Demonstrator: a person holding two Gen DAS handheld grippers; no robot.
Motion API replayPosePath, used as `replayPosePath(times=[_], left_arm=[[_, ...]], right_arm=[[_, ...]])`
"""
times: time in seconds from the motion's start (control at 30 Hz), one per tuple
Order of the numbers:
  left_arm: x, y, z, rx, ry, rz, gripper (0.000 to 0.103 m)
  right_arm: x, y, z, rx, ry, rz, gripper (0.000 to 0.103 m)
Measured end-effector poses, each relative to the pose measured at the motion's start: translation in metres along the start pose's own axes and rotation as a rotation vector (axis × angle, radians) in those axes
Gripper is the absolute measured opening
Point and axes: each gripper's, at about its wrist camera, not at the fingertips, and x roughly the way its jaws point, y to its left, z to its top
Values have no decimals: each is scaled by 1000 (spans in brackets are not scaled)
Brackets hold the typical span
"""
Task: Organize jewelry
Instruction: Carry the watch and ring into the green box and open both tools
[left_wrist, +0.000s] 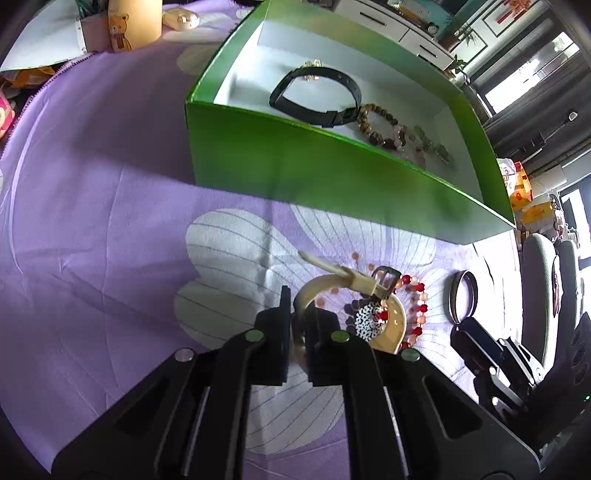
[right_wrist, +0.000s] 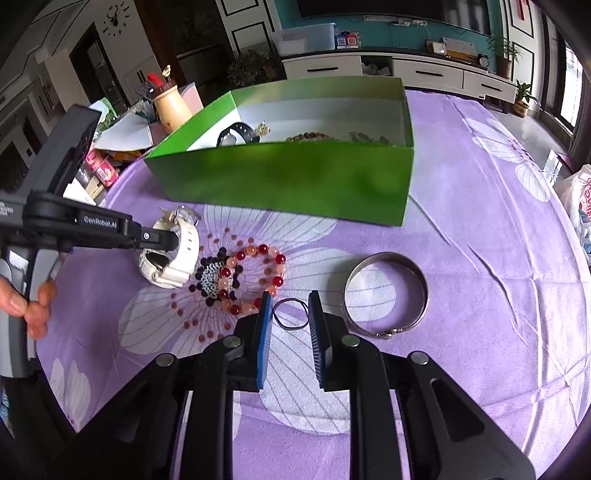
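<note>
**Jewelry spread on the purple cloth, one watch in our left grip**

Jewelry lies partly in the green box (right_wrist: 288, 181) and partly on the purple flowered cloth (right_wrist: 480, 236) in front of it. Inside the box we see a black watch (left_wrist: 314, 92), a brown bead bracelet (left_wrist: 376, 125) and some paler beads beside it.

Our left gripper (left_wrist: 300, 325) is clamped on the strap of the white watch (right_wrist: 171, 254), which rests on the cloth just left of the red and orange bead bracelet (right_wrist: 255, 277). In the left wrist view the strap runs up between the two pads, buckle toward the box.

Our right gripper (right_wrist: 290, 321) hangs with its jaws parted, holding nothing. Between its blue pads (right_wrist: 264, 332) lies a thin dark ring (right_wrist: 291, 314) on the cloth; we cannot tell whether the pads touch it. Just to the right of that sits the silver bangle (right_wrist: 386, 295), flat on the cloth, clasp toward us.

The bead bracelet circles the dotted centre of the printed flower (right_wrist: 212, 277), near the left pad of our right gripper.
</note>
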Motion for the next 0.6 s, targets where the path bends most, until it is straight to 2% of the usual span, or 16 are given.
replayPosePath(times=[0.33, 0.6], left_arm=[[-46, -15, -1, 75, -104, -27, 6], [-68, -28, 1, 95, -143, -42, 6]], right_arm=[[-29, -6, 14, 69, -65, 71, 19], [-47, -3, 29, 71, -111, 97, 19]])
